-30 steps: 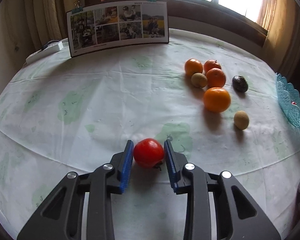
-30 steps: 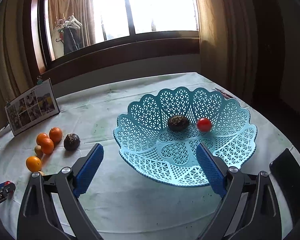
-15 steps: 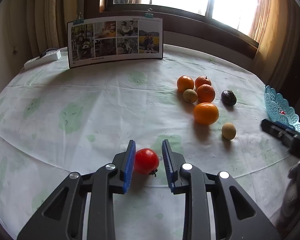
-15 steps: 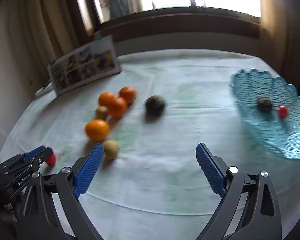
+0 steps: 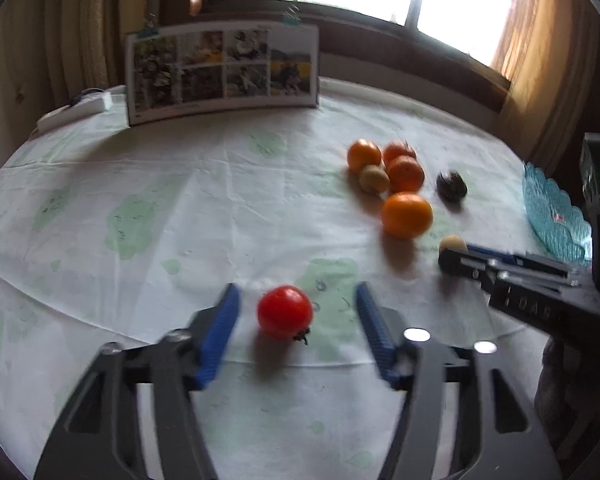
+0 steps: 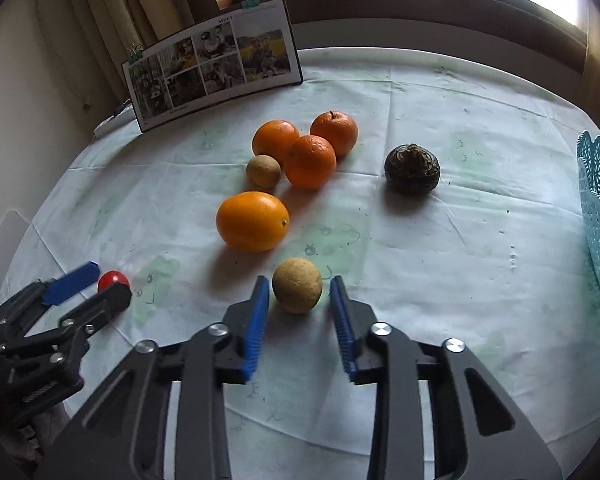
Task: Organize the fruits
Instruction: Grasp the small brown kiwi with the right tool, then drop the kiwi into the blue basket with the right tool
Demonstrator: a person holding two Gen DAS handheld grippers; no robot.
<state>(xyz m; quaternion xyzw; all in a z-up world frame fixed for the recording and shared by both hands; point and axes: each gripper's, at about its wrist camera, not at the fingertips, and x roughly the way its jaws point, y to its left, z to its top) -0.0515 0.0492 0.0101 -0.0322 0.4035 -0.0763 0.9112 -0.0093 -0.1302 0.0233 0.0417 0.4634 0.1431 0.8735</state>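
A red tomato (image 5: 285, 312) lies on the tablecloth between the blue pads of my left gripper (image 5: 297, 287). Those jaws are opening, with a gap on each side of the tomato. My right gripper (image 6: 299, 278) is shut on a small tan round fruit (image 6: 297, 286) that rests on the cloth. In the left wrist view its tip reaches that same tan fruit (image 5: 453, 244) from the right. Beyond lie a large orange (image 6: 252, 221), three smaller oranges (image 6: 310, 160), a second tan fruit (image 6: 263, 171) and a dark wrinkled fruit (image 6: 412, 169).
A light blue lattice basket (image 6: 598, 216) stands at the right edge of the table, a dark fruit just showing inside. A clipped photo board (image 6: 212, 64) leans at the back by the window. A white power strip (image 5: 76, 110) lies at the back left.
My left jaws spread apart and let go of the tomato. The right gripper swung left from the basket to the loose fruits, came down over the tan fruit and closed on it.
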